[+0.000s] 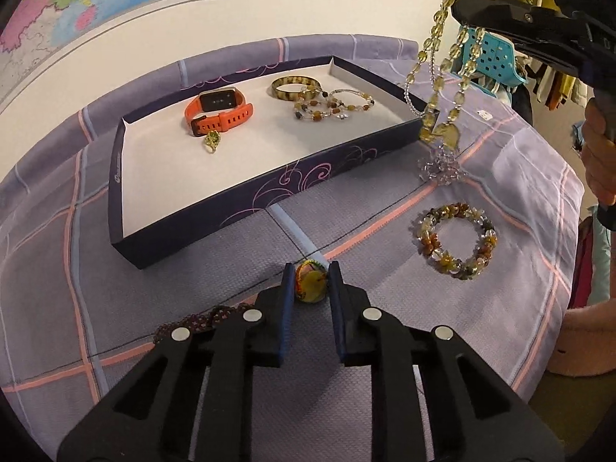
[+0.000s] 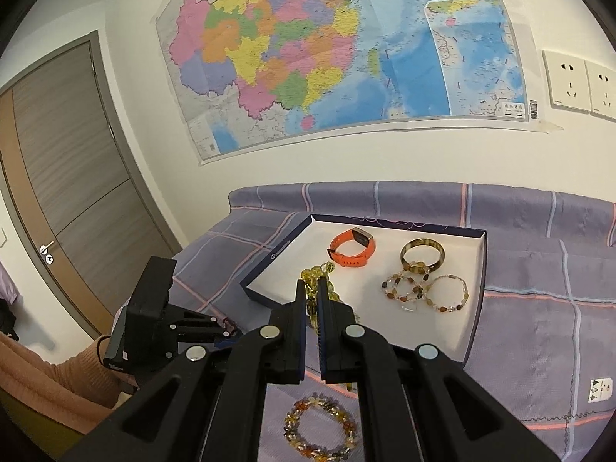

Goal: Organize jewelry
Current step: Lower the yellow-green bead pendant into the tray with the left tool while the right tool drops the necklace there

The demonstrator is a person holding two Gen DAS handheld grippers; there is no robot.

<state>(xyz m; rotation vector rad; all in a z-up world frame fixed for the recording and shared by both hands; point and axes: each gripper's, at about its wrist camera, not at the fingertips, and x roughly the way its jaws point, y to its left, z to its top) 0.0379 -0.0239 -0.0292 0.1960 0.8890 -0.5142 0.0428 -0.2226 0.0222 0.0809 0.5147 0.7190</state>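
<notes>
My left gripper (image 1: 311, 275) points down at the checked cloth and is shut on a round yellow pendant (image 1: 310, 285) with a coloured cord; its dark beaded cord (image 1: 200, 321) trails off to the left. High at the right, my right gripper (image 1: 456, 5) (image 2: 313, 288) is shut on a yellow bead necklace (image 1: 435, 77) (image 2: 317, 269). The necklace hangs over the right corner of the dark shallow box (image 1: 215, 208) (image 2: 269, 265). In the box lie an orange watch (image 1: 219, 109) (image 2: 352, 250), a brown bangle (image 1: 294, 86) (image 2: 421, 256), beaded bracelets (image 1: 331, 106) (image 2: 423, 292) and a small green pendant (image 1: 211, 140).
A flower-bead bracelet (image 1: 456, 240) (image 2: 319, 429) lies on the cloth right of my left gripper. A clear crystal cluster (image 1: 441, 165) rests under the hanging necklace. The table edge (image 1: 569, 308) falls away at the right. A map and sockets are on the wall behind.
</notes>
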